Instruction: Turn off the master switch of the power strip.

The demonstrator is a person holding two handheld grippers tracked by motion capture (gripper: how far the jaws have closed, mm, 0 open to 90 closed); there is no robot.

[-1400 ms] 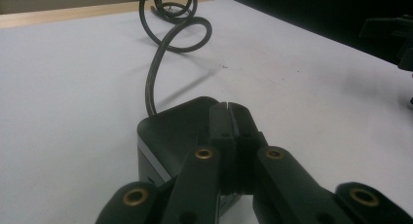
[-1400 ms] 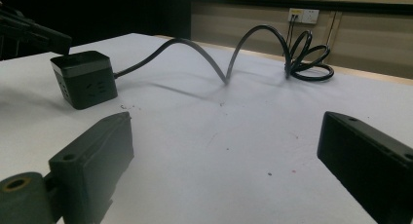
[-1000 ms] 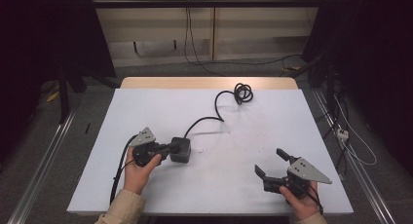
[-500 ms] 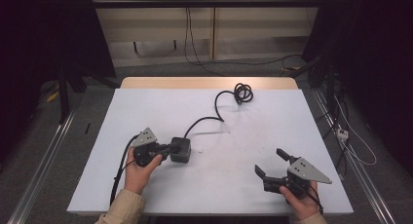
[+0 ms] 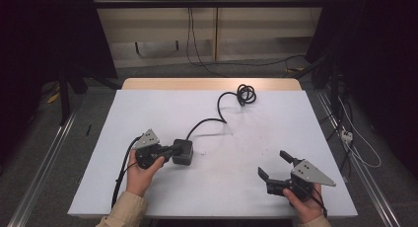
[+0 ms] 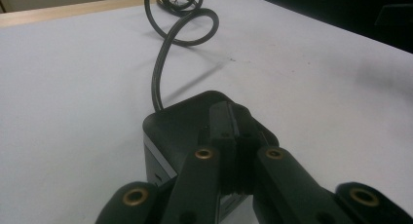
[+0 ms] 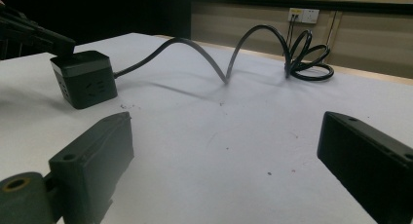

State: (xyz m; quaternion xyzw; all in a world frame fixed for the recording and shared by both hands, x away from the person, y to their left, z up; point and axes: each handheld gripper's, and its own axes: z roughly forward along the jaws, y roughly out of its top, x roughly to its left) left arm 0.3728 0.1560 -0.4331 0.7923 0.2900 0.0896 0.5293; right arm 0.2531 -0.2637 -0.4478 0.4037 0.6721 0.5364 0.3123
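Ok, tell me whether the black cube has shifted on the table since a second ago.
No. The black cube sits at the same spot relative to the table's wooden far edge.

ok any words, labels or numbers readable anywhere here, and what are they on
None can be read.
Black cube: small marks on its side, too dark and blurred to tell as text.
Wall socket: no print made out.
Left gripper and right gripper: no lettering shows.

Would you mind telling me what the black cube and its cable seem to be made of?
The black cube looks like moulded plastic with a matt finish: rounded edges, a dull even sheen and small moulded openings in its side. Its cable appears rubber- or PVC-sheathed: smooth, slightly glossy, holding springy loops above the table.
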